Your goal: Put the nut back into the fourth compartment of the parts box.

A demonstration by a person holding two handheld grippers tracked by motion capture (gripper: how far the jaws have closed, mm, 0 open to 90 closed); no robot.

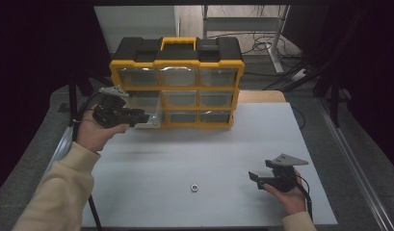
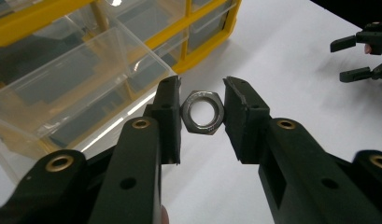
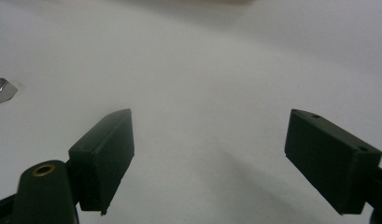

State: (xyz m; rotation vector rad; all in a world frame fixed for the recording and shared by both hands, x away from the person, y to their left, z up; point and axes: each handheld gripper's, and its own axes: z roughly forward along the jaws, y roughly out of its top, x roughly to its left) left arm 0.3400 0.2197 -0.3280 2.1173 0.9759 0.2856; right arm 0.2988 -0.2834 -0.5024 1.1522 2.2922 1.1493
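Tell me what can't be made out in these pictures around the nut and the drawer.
- Pulled-out drawer, high view: the left gripper covers its front; contents unreadable.
- Same drawer, left gripper view: glare and clear plastic hide what lies inside.
- Held nut: too small to find in the high view.
- Second nut, right gripper view: cut off by the left edge.
- Cabinet drawers: contents too dim.

White counter (image 1: pixel 223 159) in dim light, dark surround both sides. Grey floor (image 1: pixel 363 159) at right. Behind: metal-legged table frame (image 1: pixel 276 33), tangled cables (image 1: pixel 267 45) on pale floor, wooden board (image 1: pixel 262 96) at counter's far edge.
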